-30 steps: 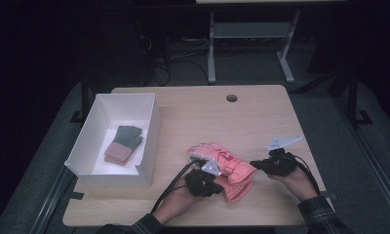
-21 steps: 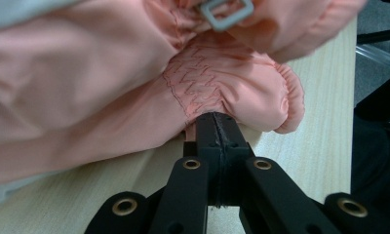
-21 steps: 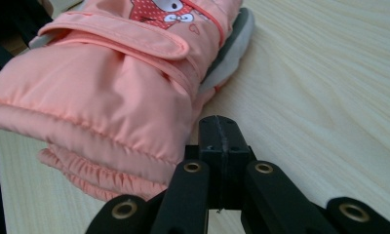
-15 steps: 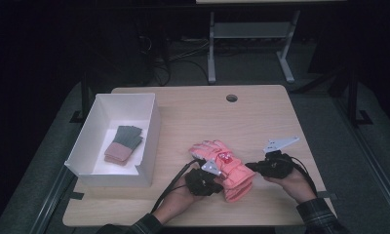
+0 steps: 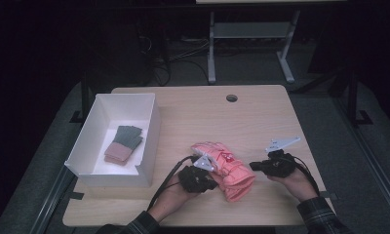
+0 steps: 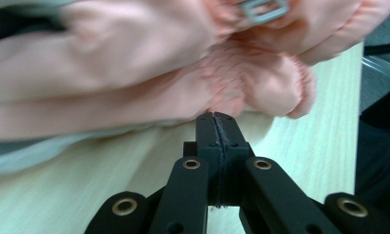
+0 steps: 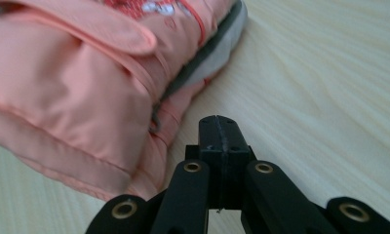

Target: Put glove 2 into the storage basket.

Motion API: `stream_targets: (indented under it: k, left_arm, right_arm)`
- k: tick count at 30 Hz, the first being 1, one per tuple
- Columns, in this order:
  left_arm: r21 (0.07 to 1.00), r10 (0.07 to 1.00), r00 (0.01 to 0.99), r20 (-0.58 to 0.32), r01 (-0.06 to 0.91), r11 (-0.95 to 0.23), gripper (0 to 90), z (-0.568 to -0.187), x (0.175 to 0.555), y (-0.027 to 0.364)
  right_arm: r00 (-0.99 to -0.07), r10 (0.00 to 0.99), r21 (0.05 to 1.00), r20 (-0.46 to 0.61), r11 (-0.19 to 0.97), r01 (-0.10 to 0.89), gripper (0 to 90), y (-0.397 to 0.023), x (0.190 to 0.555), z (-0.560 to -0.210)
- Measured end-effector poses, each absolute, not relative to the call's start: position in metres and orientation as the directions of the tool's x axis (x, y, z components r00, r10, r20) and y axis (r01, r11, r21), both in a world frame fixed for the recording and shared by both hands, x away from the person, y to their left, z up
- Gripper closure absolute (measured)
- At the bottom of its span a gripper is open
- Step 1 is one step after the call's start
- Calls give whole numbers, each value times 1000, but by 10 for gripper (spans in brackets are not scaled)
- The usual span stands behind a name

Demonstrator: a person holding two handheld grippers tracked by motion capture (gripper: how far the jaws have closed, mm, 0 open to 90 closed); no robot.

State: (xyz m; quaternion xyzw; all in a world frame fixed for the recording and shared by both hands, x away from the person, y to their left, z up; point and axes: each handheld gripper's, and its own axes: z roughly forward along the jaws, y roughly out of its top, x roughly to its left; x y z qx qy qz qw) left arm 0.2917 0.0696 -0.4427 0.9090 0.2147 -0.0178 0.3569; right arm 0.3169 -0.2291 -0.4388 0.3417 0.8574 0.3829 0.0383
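A padded pink glove (image 5: 227, 168) lies on the wooden table (image 5: 261, 117) near its front edge, between my two grippers. My left gripper (image 5: 211, 179) is at the glove's left side. In the left gripper view its jaws (image 6: 216, 119) are shut with nothing between them, and their tip sits right at the gathered cuff of the glove (image 6: 193, 78). My right gripper (image 5: 255, 166) lies to the right of the glove and points at it. In the right gripper view it (image 7: 219, 124) is shut and empty, a little clear of the glove's edge (image 7: 86, 92).
A white open box (image 5: 151, 131) stands at the table's left side, with a folded green and pink piece (image 5: 123, 144) on its floor. A round cable hole (image 5: 231, 98) sits near the table's far edge. Bare table lies behind the glove and right of it.
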Motion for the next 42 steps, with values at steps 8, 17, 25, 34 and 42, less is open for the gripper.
stream_targets:
  k: [8,17,25,34,42]
  left_arm:
    - [623,464,860,-214,486,-614,899,-445,313,90]
    - [619,480,844,-240,514,-594,898,-448,331,87]
    - [635,472,849,-239,504,-585,899,-444,347,88]
    - [640,446,857,-259,498,-585,899,-448,358,76]
    - [636,432,864,-258,489,-597,899,-448,360,71]
  right_arm:
    - [-790,582,659,195,519,545,900,-225,308,-448]
    - [-814,539,651,217,542,532,900,-213,293,-449]
    - [-852,470,658,229,570,492,900,-193,279,-450]
    - [-876,420,674,236,579,459,900,-167,270,-451]
    - [-888,395,676,236,590,442,900,-150,261,-452]
